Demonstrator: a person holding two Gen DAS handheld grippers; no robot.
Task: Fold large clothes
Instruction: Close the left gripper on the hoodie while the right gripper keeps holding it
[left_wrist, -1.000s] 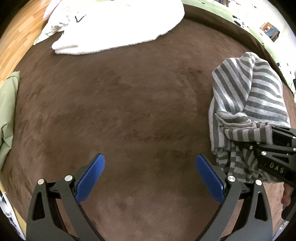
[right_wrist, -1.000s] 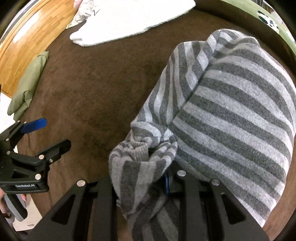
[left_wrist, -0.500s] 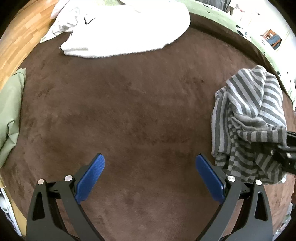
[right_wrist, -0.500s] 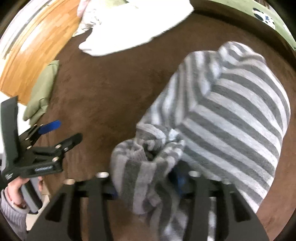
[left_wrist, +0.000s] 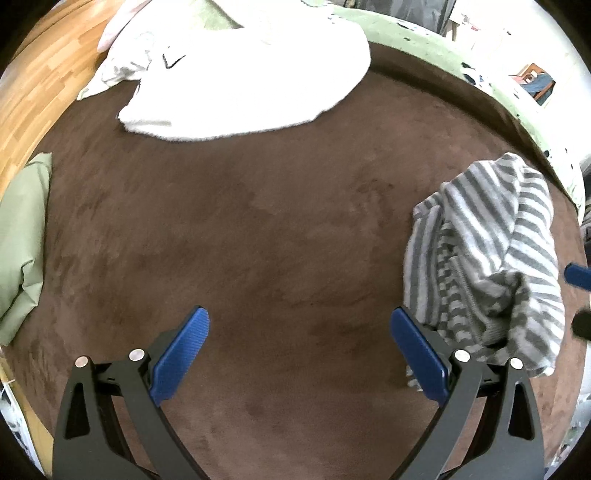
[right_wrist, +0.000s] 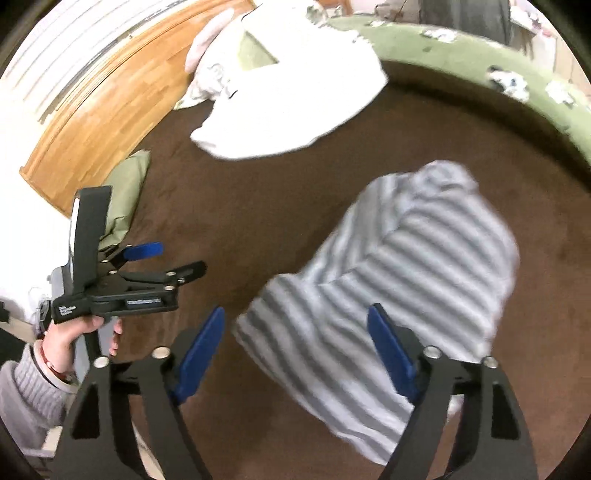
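A grey-and-white striped garment lies bunched on the brown surface at the right. In the right wrist view it is blurred and sits just ahead of my right gripper, which is open and empty. My left gripper is open and empty over bare brown surface, left of the garment. It also shows in the right wrist view, held by a hand at the left.
A white garment lies at the far side of the brown surface. A green cloth lies at the left edge. Wooden floor runs along the left. A green patterned mat borders the far right.
My right gripper has opened and let go of the striped garment, which has dropped onto the surface. Both grippers have pulled back from it a little.
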